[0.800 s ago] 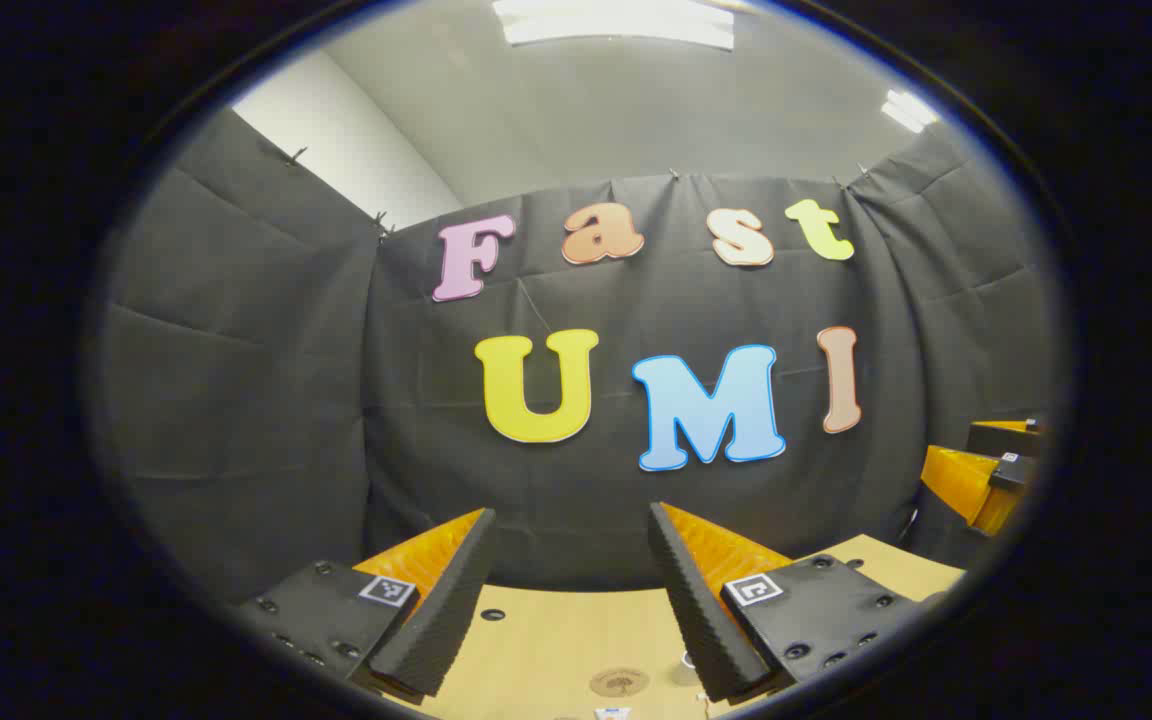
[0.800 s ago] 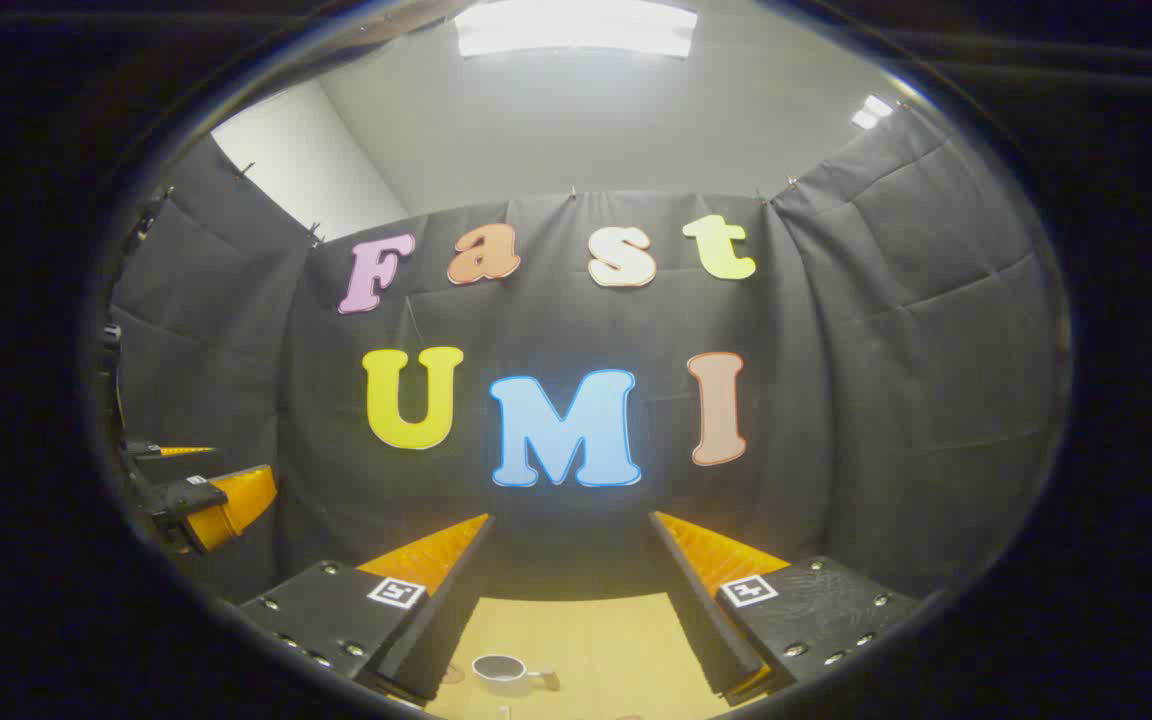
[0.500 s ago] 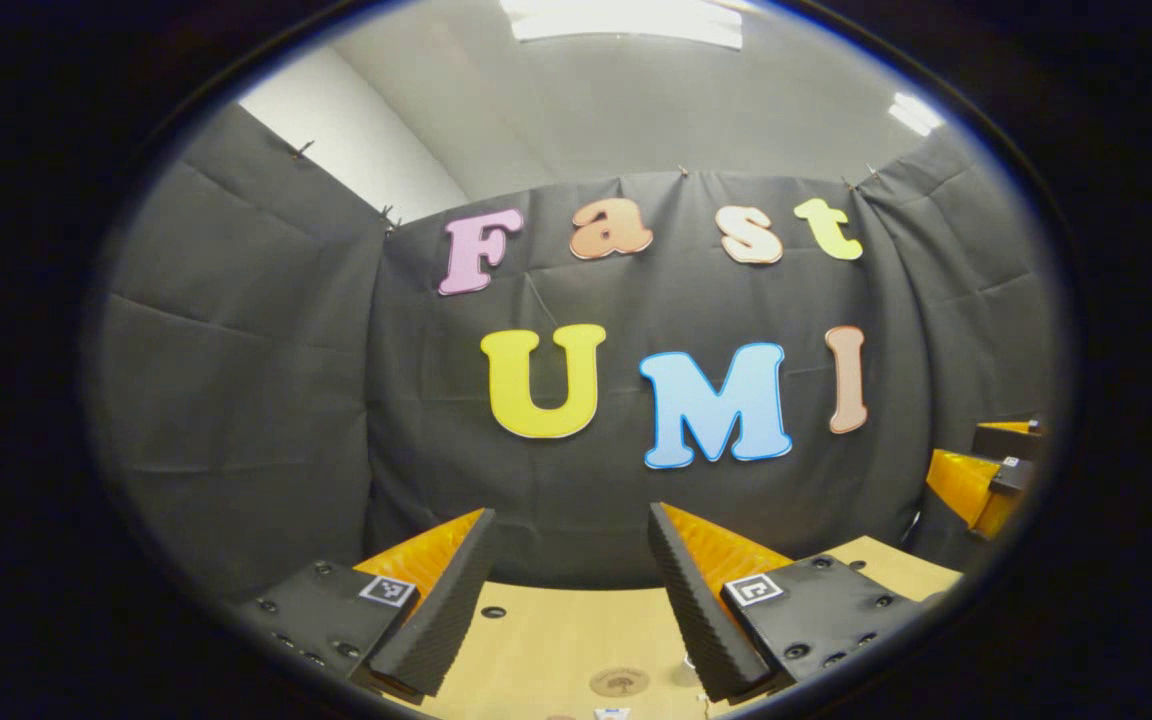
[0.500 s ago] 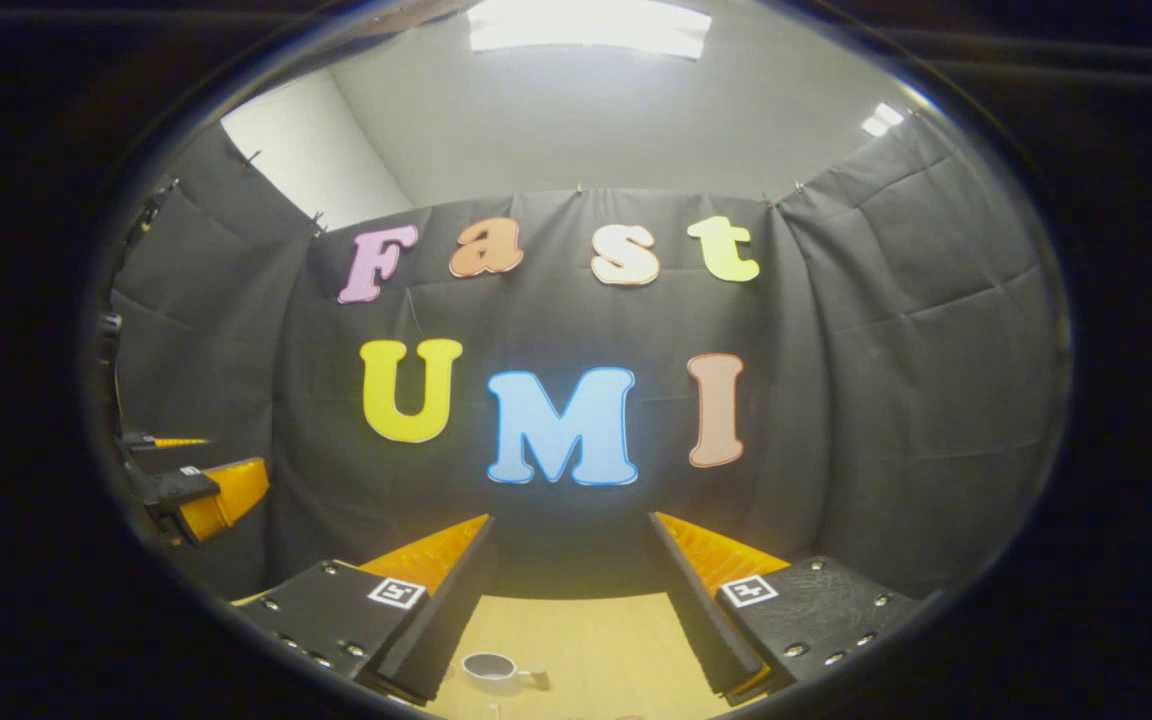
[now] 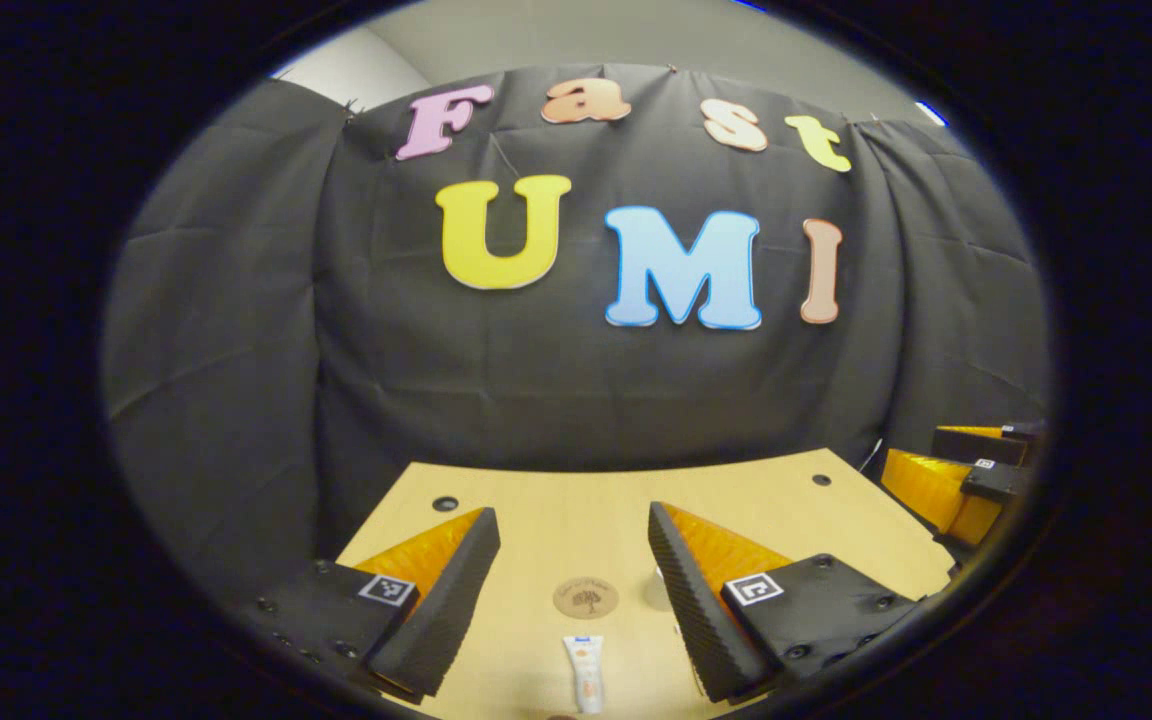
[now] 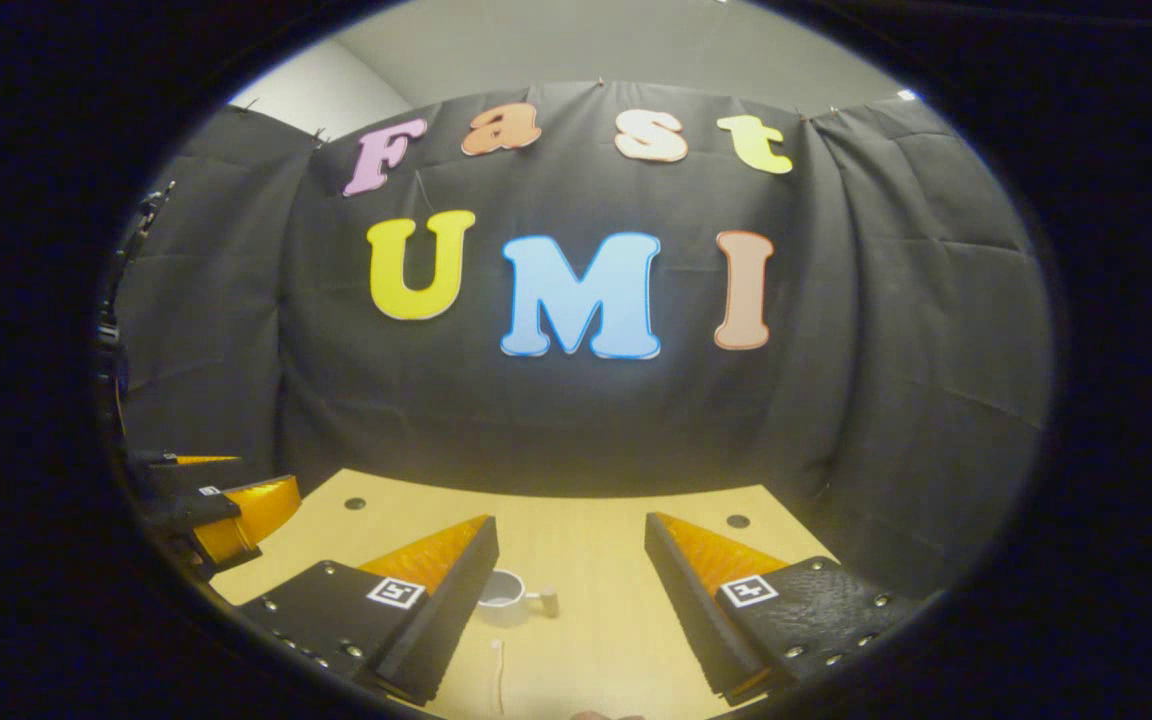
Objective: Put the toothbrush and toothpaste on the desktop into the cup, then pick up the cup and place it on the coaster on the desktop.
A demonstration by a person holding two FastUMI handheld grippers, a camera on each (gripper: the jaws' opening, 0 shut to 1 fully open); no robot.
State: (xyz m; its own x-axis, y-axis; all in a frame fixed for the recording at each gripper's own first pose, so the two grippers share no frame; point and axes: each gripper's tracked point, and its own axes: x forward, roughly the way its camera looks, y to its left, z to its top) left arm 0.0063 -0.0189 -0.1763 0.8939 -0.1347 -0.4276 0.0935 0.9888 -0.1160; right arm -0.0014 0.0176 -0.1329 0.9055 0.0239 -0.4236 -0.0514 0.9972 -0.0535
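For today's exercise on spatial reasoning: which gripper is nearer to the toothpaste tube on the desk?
Left. The left gripper hangs open with the toothpaste tube lying just ahead between its fingers. The right gripper is off to the side, facing the cup instead.

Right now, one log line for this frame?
left gripper: open, over toothpaste | right gripper: open, over toothbrush | cup: empty, off coaster

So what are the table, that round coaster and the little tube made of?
The table looks like pale wood or laminate, matte. The coaster seems wooden or cork: brown disc with a dark printed mark. The toothpaste tube looks like smooth white plastic, faintly glossy.
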